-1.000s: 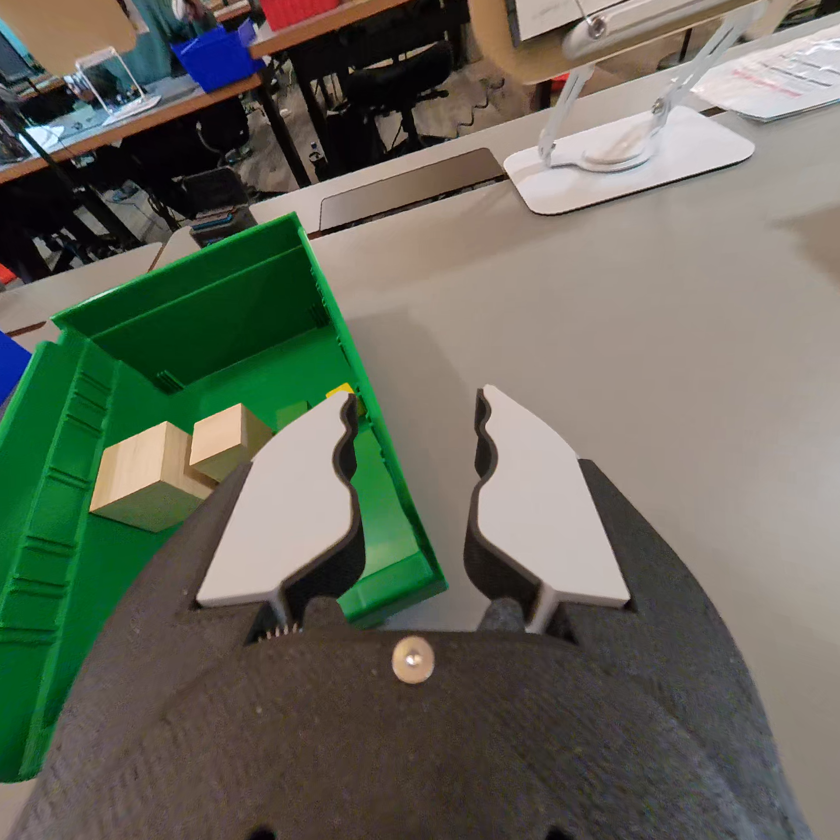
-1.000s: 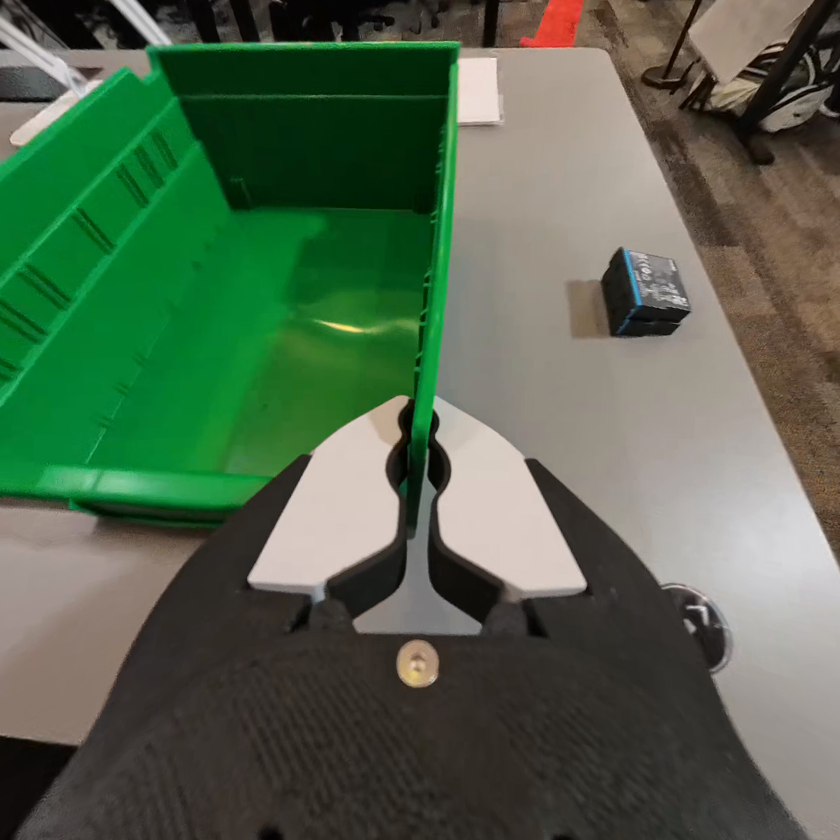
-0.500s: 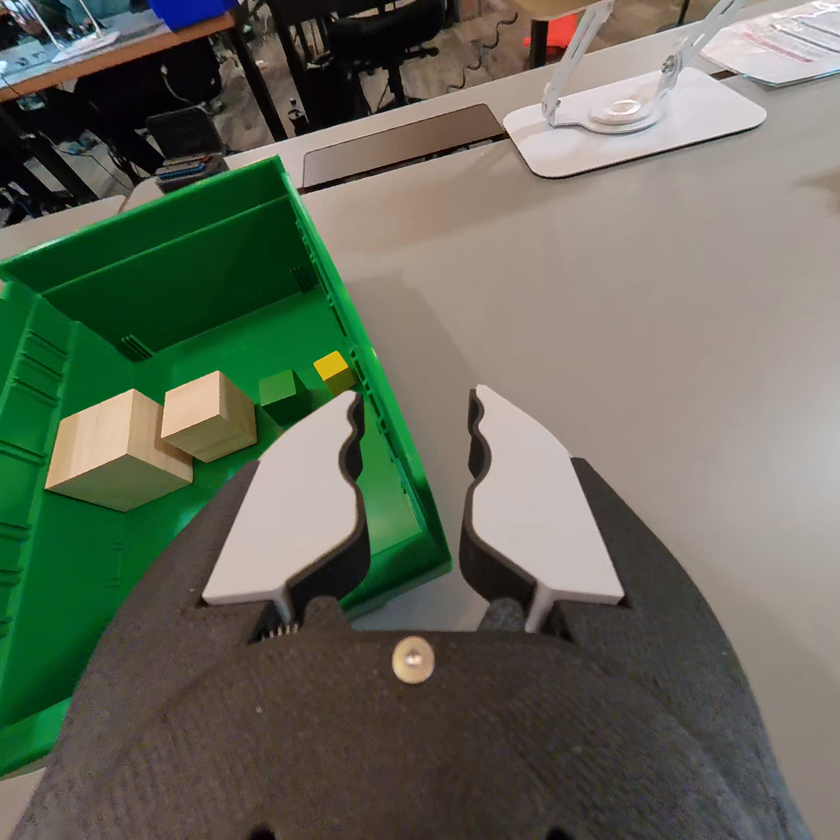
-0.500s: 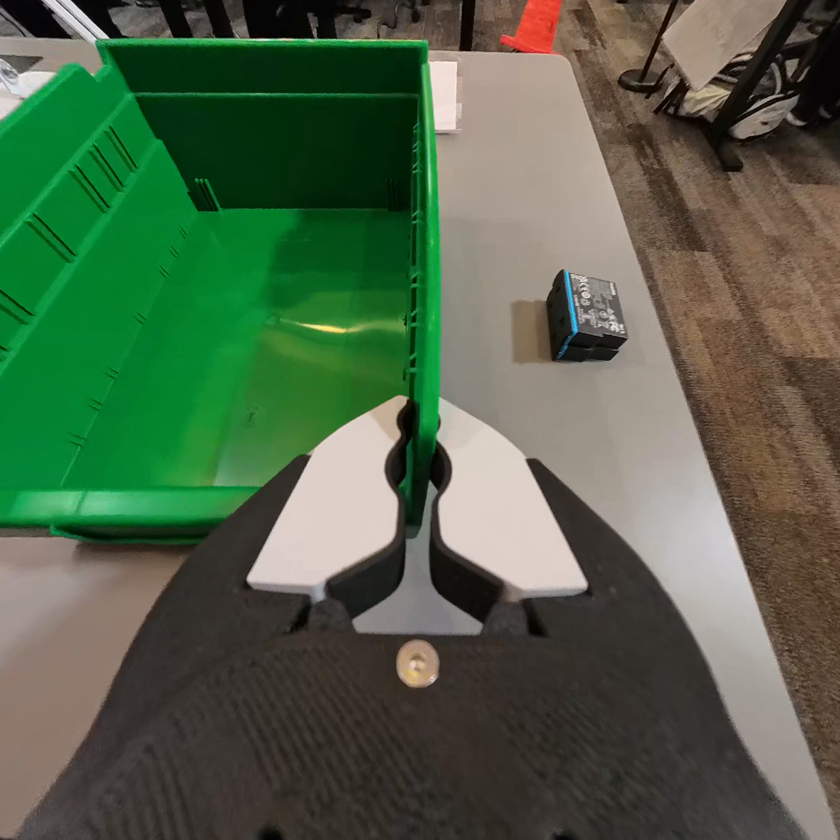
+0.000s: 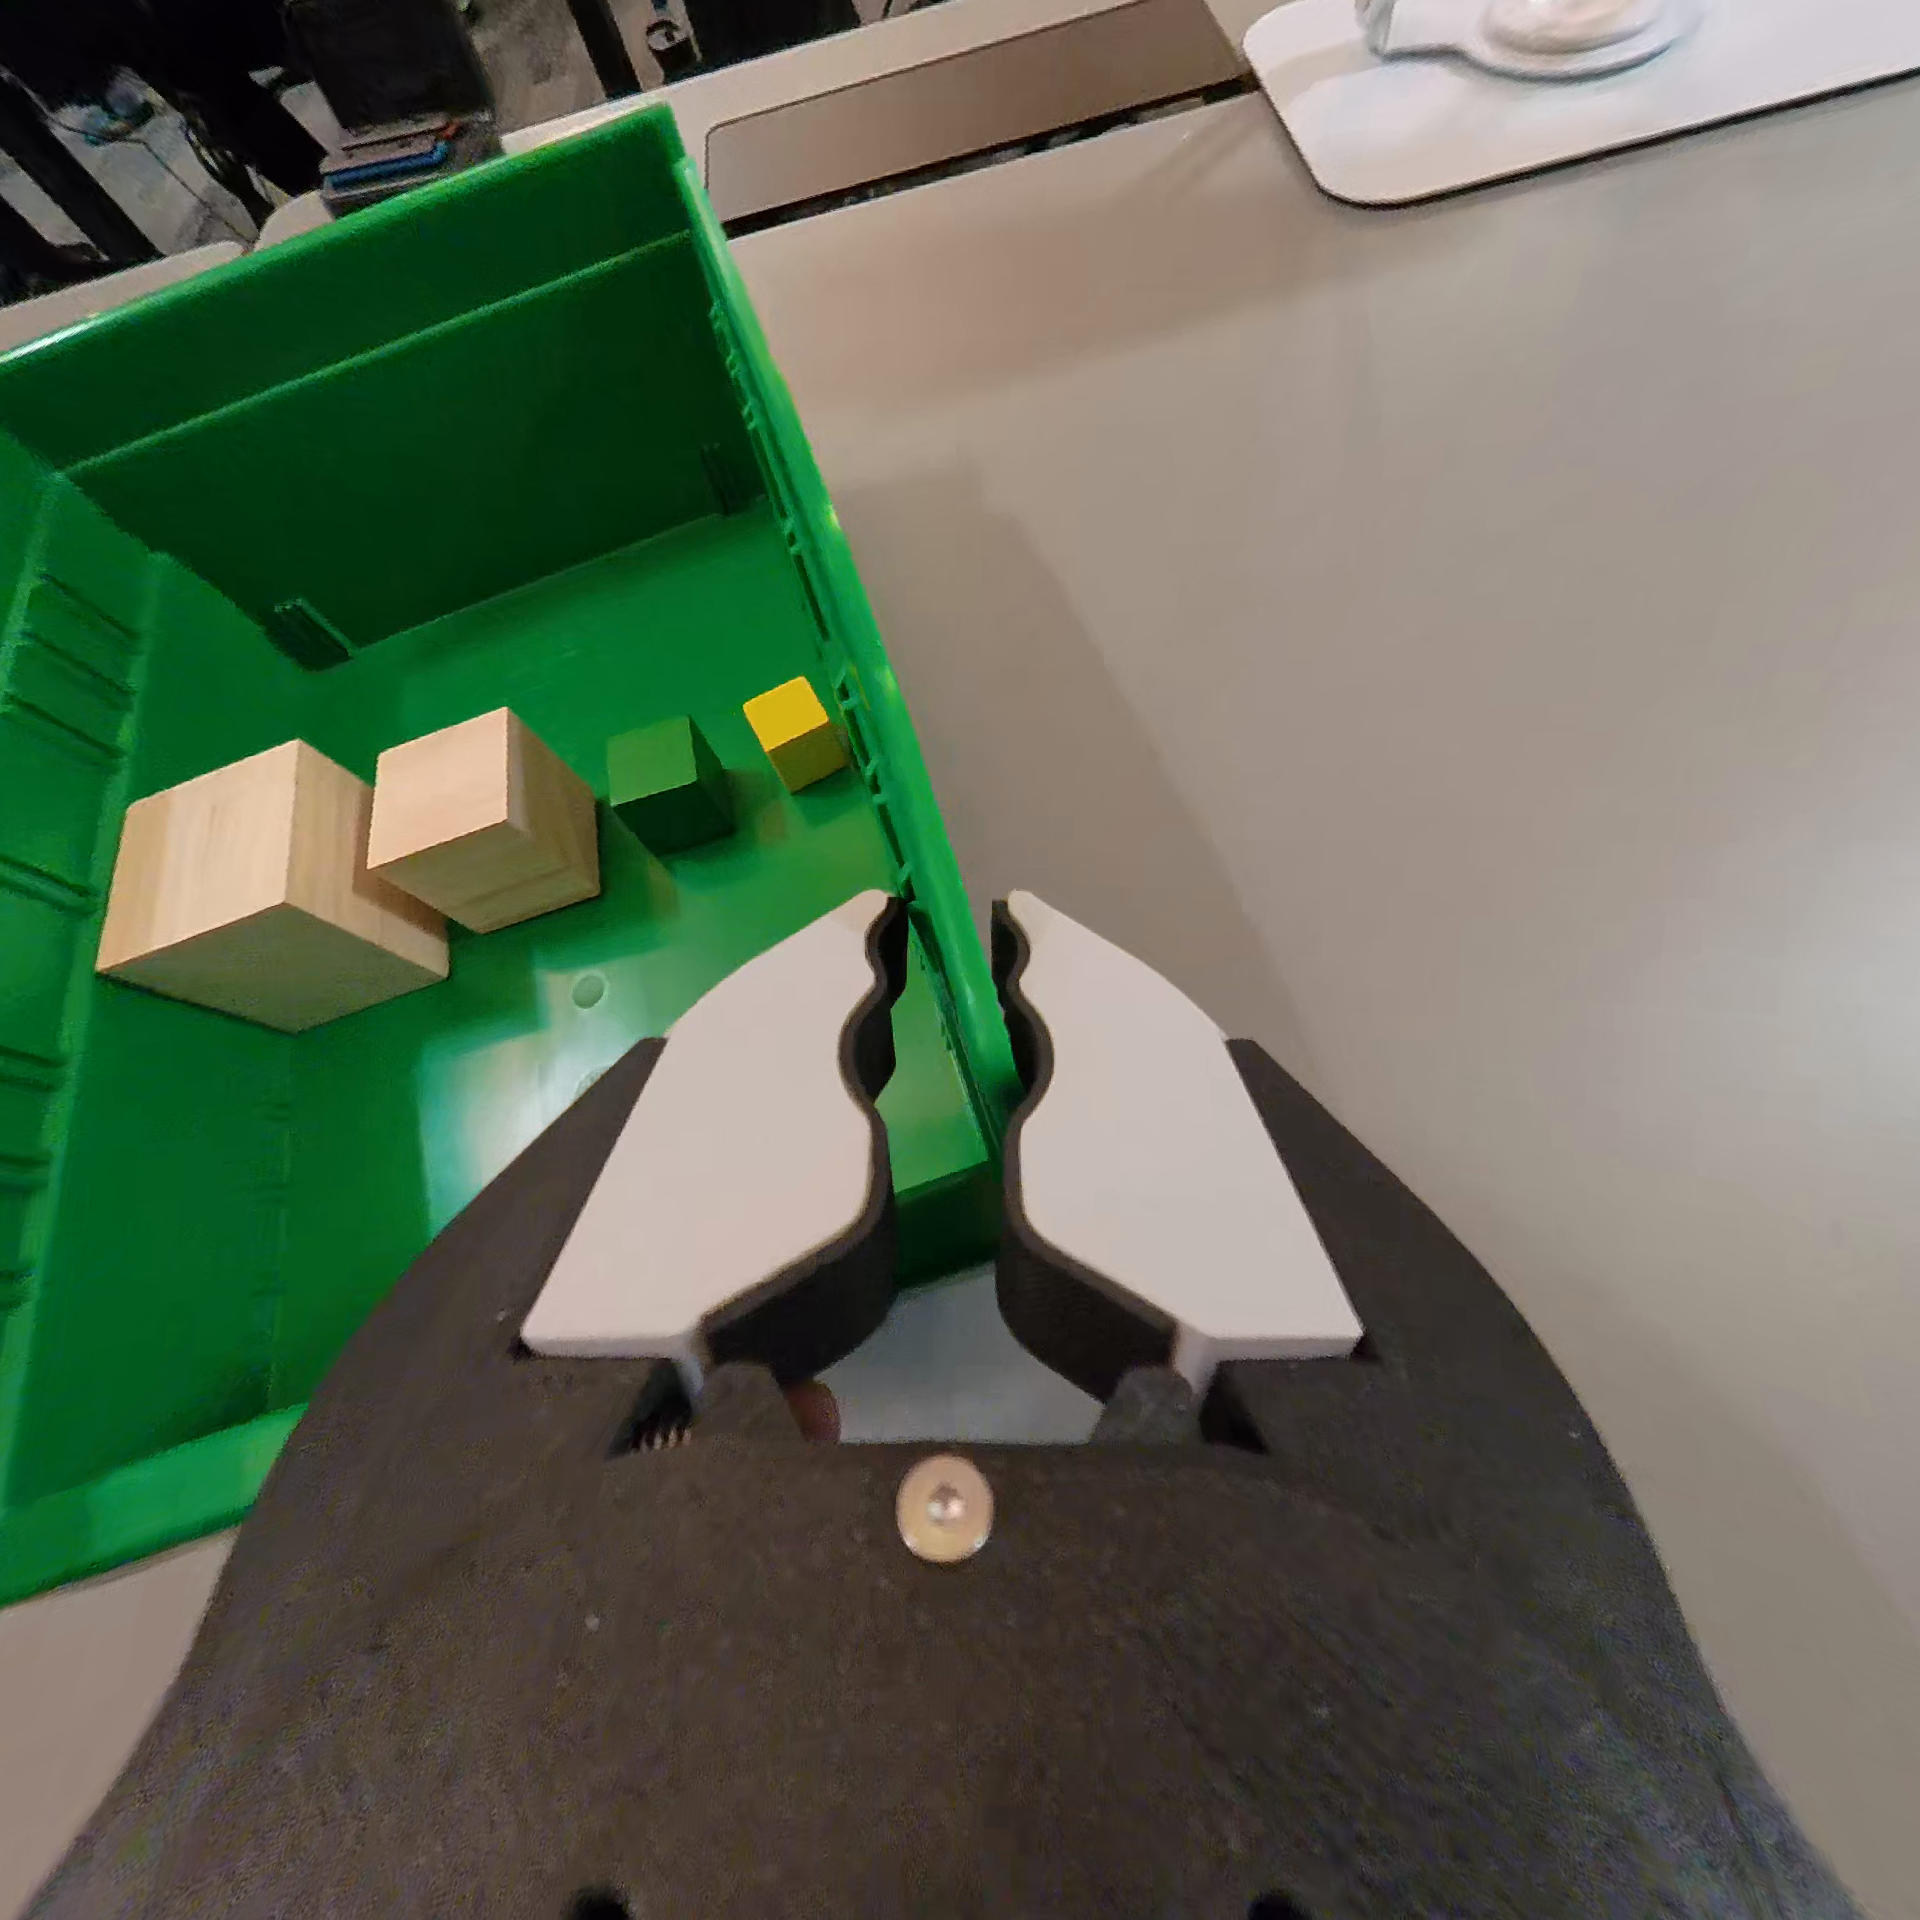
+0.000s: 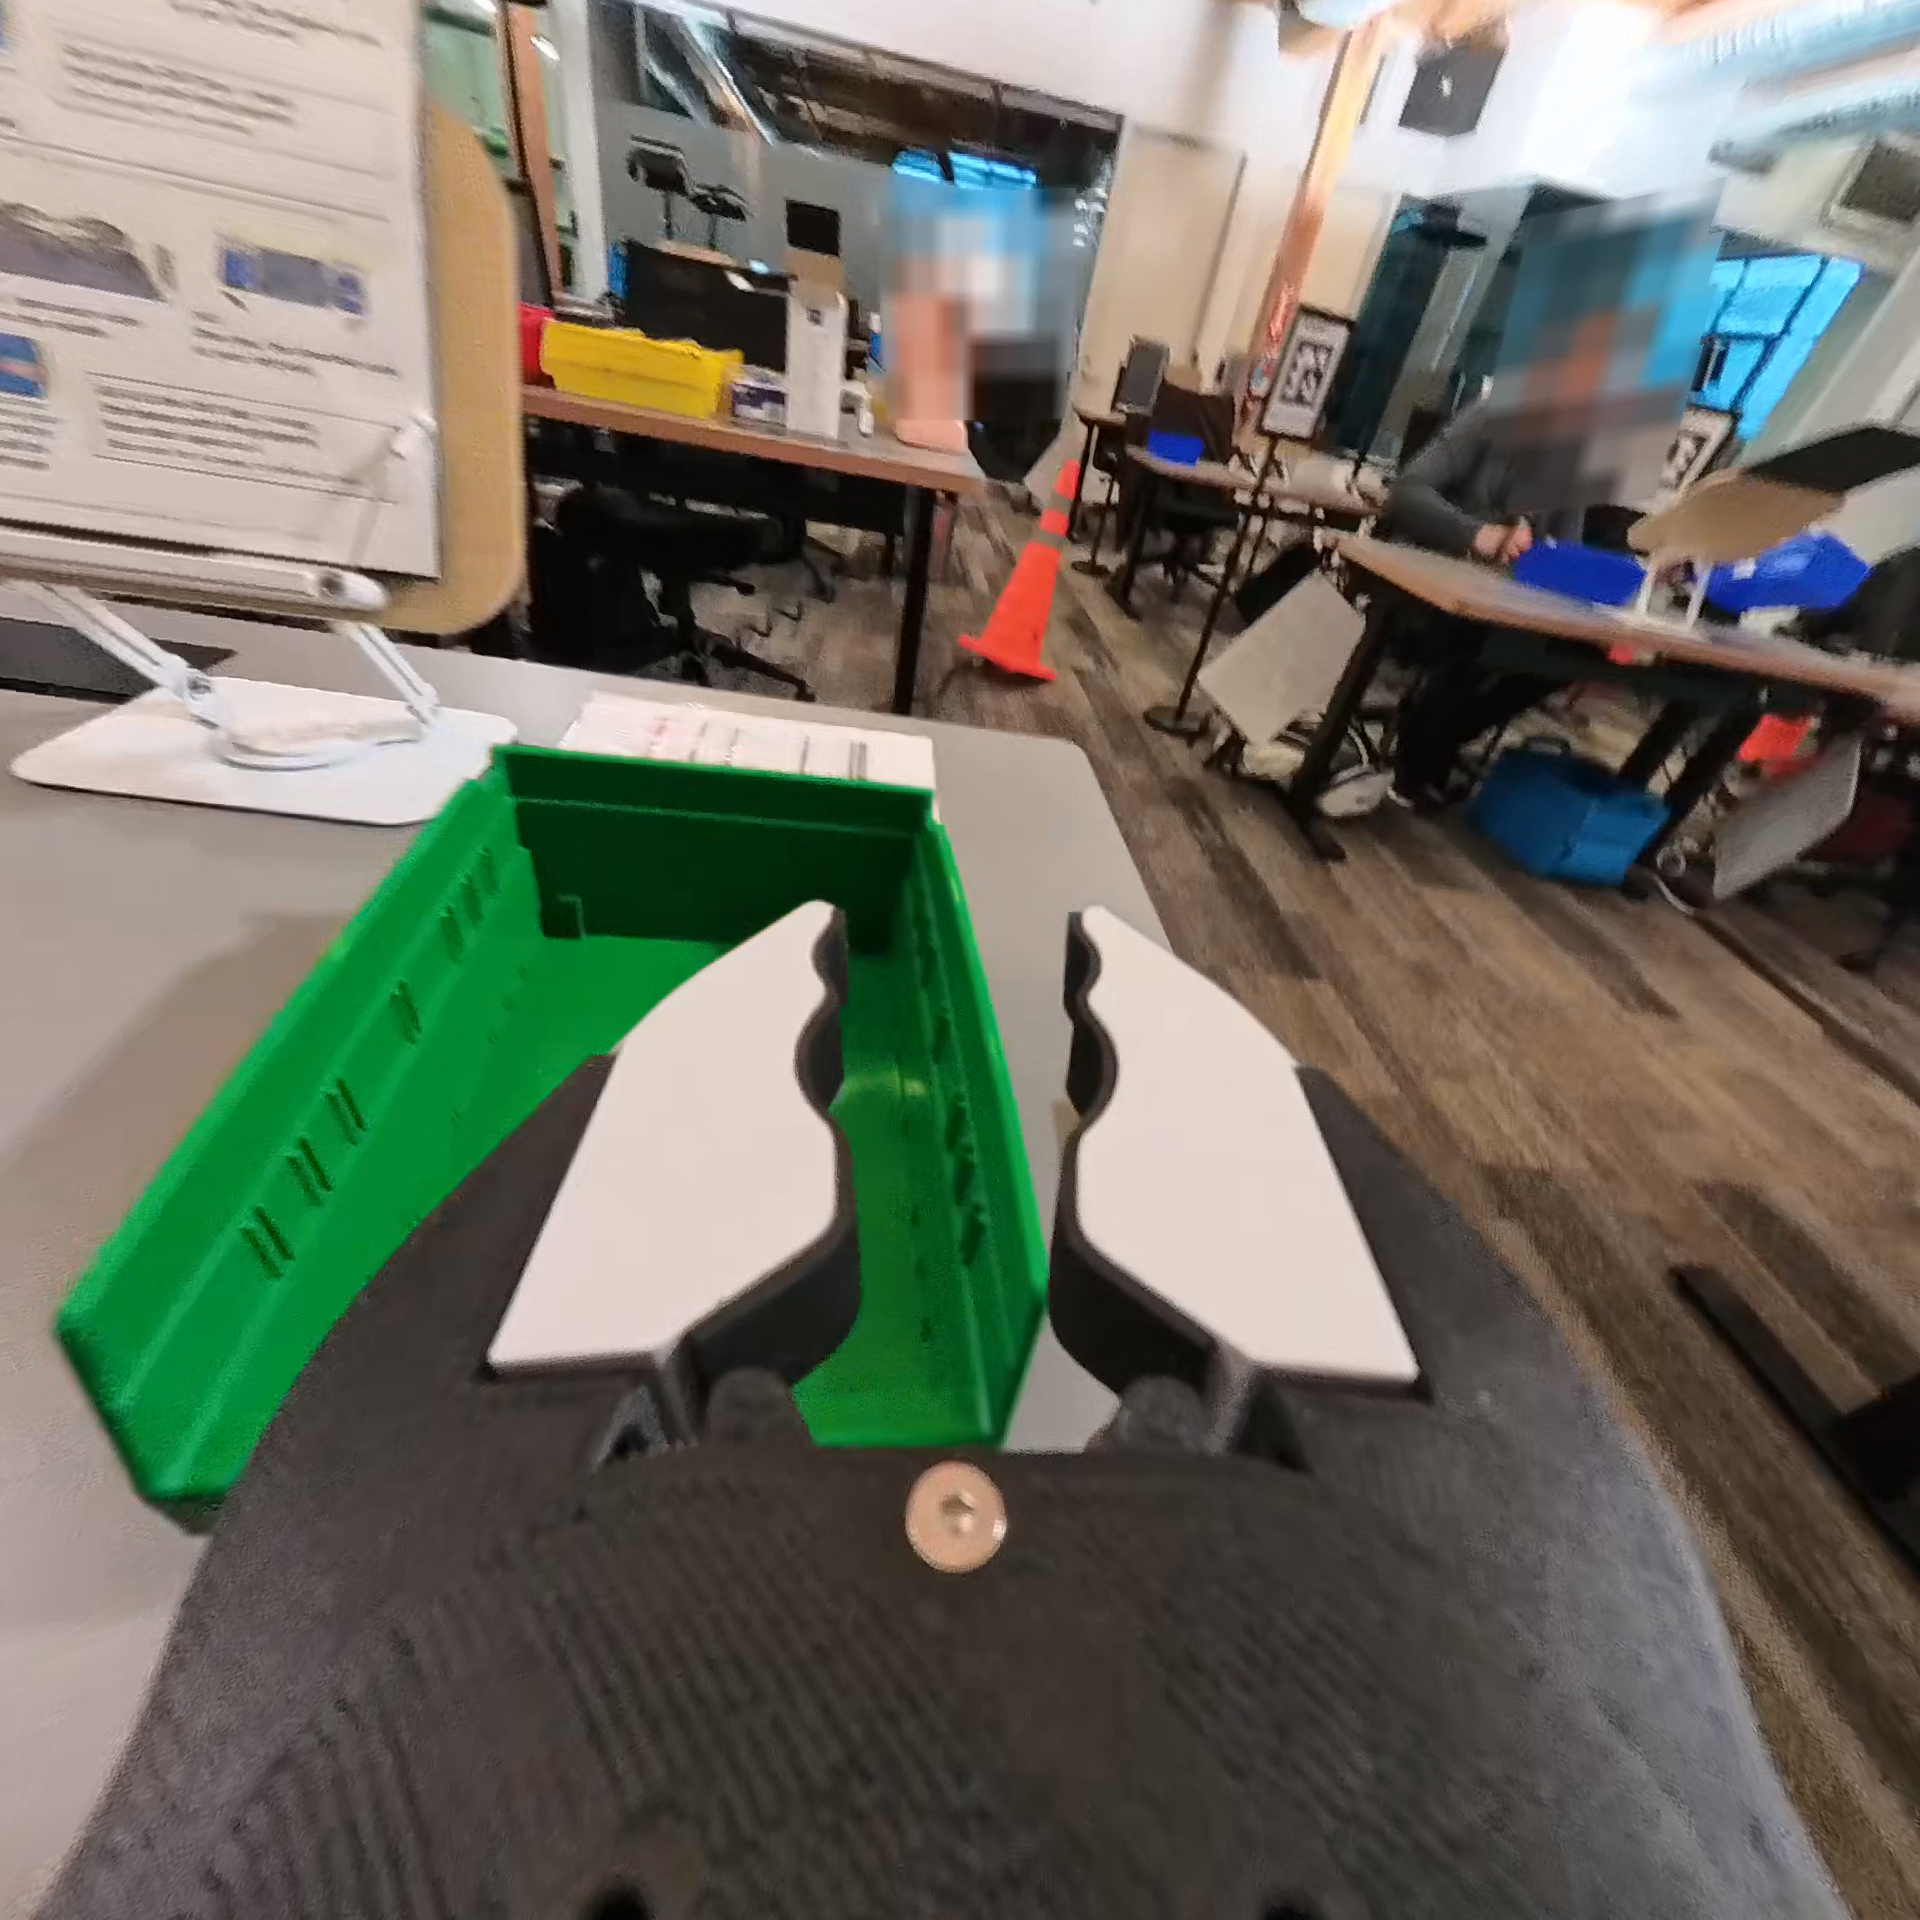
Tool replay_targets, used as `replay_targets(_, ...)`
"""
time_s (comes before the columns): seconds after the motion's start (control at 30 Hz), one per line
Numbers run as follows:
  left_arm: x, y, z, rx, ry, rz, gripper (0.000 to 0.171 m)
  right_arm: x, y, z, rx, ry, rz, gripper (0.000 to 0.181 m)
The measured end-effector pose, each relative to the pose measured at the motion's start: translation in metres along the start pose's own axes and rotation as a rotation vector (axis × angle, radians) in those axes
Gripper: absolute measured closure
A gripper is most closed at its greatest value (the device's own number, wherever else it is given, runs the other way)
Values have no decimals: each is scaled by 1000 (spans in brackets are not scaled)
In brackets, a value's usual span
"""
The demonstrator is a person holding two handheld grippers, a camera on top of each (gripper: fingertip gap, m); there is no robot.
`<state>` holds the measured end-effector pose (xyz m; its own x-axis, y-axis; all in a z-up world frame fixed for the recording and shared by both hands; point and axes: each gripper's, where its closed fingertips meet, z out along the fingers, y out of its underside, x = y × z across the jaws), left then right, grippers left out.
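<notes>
Green plastic bin (image 5: 436, 499) on grey table (image 5: 1455, 623) holds wooden cubes (image 5: 343, 862); left gripper (image 5: 948, 997) straddles its side wall, nearly clamped. Right gripper (image 6: 951, 1039) released over second, emptier-looking green bin (image 6: 312, 1122). Risk: thin wall slips, bin tips.

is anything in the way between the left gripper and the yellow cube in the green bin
Not really. The left gripper straddles the green bin at its right wall, beside which the yellow cube sits farther along. The bin floor between them looks bare; the dark green cube stands off to the left.
</notes>
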<state>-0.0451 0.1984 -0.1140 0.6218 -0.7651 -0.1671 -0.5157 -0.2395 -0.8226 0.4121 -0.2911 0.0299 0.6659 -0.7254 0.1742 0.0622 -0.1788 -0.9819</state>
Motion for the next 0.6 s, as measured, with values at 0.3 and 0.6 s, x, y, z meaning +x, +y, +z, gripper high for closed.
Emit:
replay_targets(0.3,-18,13,-12,-5,19,-115,160,-130,-78,6,156,-343,33,138)
replay_targets(0.6,-27,-7,-66,102,101,204,145,-232,-90,-4,181,-676,171,136)
